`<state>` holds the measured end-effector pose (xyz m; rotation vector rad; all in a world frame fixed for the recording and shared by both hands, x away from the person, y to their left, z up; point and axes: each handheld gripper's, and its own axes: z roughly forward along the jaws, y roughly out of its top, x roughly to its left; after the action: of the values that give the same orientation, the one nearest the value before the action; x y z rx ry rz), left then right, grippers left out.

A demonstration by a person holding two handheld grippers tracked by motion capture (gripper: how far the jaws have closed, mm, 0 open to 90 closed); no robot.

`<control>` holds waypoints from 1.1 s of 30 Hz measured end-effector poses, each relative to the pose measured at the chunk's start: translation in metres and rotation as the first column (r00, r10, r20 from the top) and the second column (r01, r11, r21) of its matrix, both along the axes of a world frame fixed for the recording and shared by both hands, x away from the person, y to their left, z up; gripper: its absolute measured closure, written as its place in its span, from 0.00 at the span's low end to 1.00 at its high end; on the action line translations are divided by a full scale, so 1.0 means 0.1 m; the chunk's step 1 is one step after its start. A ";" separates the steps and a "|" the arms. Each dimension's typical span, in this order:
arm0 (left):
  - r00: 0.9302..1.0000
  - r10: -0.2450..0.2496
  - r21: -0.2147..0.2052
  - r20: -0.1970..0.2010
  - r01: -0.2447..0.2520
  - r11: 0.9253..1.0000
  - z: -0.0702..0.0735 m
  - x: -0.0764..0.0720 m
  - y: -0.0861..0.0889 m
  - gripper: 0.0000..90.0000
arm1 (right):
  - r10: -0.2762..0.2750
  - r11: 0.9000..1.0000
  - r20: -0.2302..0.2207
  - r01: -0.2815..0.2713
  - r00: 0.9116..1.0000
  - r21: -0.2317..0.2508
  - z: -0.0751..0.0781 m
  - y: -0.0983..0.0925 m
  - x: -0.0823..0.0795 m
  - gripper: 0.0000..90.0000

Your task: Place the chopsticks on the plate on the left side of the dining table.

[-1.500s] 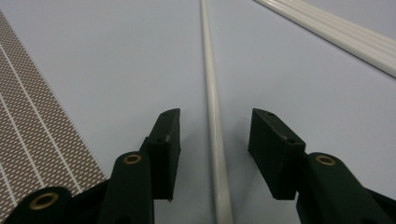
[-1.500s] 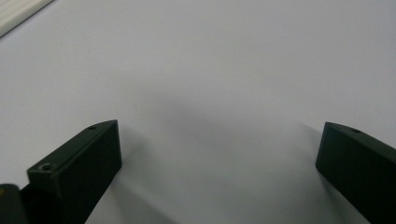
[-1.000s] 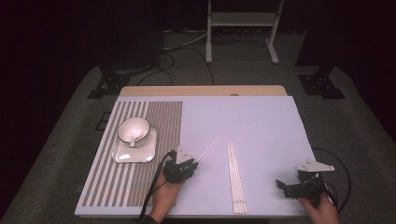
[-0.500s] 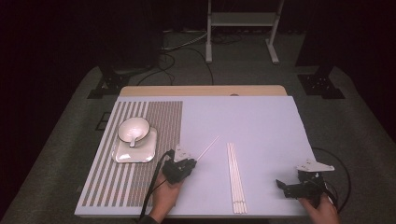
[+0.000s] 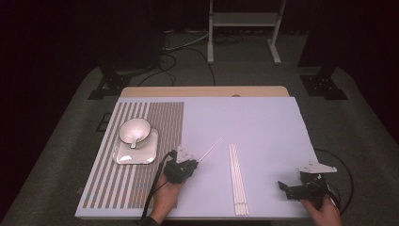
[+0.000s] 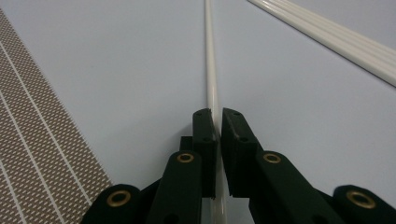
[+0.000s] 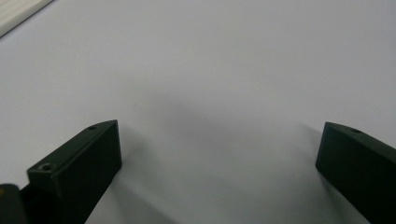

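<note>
Left tongs (image 5: 195,162): your jaws have just been closing, now clamped on one white stick (image 6: 209,70) | stick: slants over bare tabletop (image 5: 263,122), between striped mat (image 5: 155,117) and stick bundle (image 5: 237,179) | right tongs (image 5: 281,186): you hold them wide, nothing between, near front right corner.

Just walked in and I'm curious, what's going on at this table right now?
A person works at a table with a gripper in each hand. The left gripper has just been closing and is clamped on a single white chopstick, which angles away from a row of more chopsticks. The right gripper rests open above bare tabletop near the right edge. A bowl with a spoon sits on a square plate on the striped mat.
</note>
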<state>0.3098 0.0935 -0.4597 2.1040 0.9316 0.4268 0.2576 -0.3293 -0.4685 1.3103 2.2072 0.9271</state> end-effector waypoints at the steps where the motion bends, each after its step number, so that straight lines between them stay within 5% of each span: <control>1: 1.000 -0.002 0.002 0.000 0.002 1.000 0.00 0.00 0.00 0.94 | 0.000 1.000 0.000 0.000 1.000 0.000 0.00 0.00 0.00 0.00; 33: 1.000 -0.024 -0.072 0.015 0.025 0.997 0.22 -0.06 0.13 0.94 | 0.000 1.000 0.000 0.000 1.000 0.001 0.00 0.00 0.00 0.00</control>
<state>0.3036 0.1068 -0.4378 2.0424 0.8989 0.3898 0.2577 -0.3293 -0.4685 1.3101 2.2075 0.9280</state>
